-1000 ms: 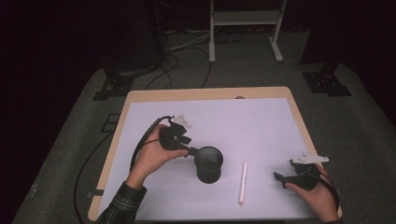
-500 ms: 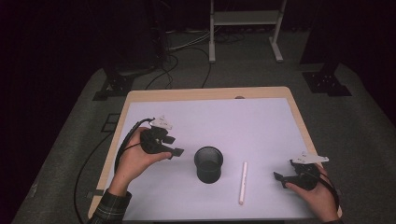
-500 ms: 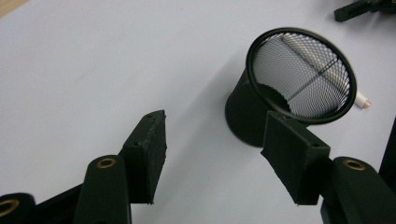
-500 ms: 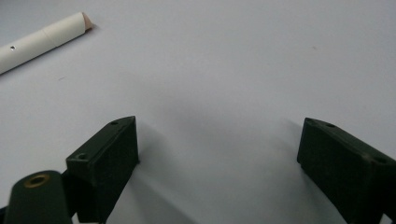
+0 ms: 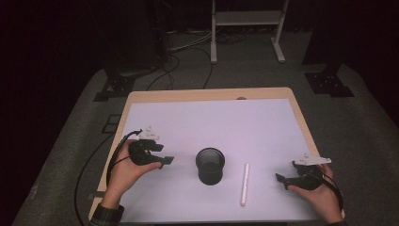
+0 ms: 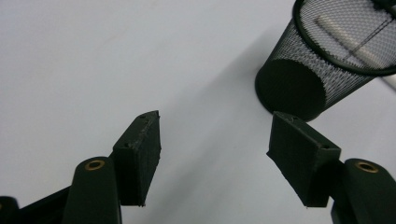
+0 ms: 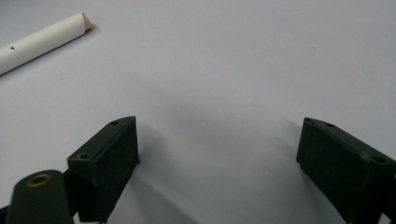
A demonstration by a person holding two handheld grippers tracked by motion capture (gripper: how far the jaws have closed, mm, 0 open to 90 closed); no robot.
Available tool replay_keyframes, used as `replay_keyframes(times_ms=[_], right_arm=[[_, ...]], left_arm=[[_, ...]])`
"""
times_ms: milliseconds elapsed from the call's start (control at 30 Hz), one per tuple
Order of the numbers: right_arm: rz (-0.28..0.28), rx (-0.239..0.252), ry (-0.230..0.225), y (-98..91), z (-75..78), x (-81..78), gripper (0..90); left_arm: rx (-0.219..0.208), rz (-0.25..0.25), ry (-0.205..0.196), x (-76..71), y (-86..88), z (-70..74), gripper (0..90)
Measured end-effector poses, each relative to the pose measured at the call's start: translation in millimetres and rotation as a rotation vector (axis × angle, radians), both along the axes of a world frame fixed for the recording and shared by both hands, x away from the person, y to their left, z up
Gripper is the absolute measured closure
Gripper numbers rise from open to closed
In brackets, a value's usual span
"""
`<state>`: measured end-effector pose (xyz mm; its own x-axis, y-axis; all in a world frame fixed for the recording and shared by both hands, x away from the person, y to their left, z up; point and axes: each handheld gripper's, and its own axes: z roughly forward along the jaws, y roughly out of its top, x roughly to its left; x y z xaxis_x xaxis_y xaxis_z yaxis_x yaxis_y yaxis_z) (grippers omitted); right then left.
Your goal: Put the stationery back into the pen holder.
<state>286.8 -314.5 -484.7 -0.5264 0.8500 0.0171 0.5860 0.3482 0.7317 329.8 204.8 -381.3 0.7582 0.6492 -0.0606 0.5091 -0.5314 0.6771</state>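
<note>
Fingers of left gripper [image 5: 168, 159] just parted, near mesh cup [image 5: 210, 165].

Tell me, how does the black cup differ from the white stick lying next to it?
The mesh cup is black, and stands upright; the stick is white and lies flat. The cup is wide and round, the stick long and thin. The cup is see-through netting, the stick solid. Both rest untouched on the pale table between the two grippers.

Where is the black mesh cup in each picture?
High view: the mesh cup stands mid-table, between both grippers.
Left gripper view: top right, beyond the open jaws.
Right gripper view: not in it.
Shared landmark: the white pen, right of the cup; top left here.
</note>
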Motion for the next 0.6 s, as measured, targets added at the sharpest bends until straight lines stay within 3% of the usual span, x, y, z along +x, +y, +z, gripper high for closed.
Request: replay_keyframes(times_ms=[133,400,600], right_arm=[[0.003,-0.003,0.001,0.3,0.0,0.1,11.0],[0.003,-0.005,0.003,1.0,0.1,0.4,10.8],[0.003,-0.005,0.003,0.8,0.0,0.5,10.9]], left_arm=[[0.022,0.027,-0.029,-4.8,6.6,-10.0,32.5],[0.014,0.070,-0.063,-16.4,18.2,-33.6,30.4],[0.026,0.111,-0.068,-26.5,29.0,-55.0,25.6]])
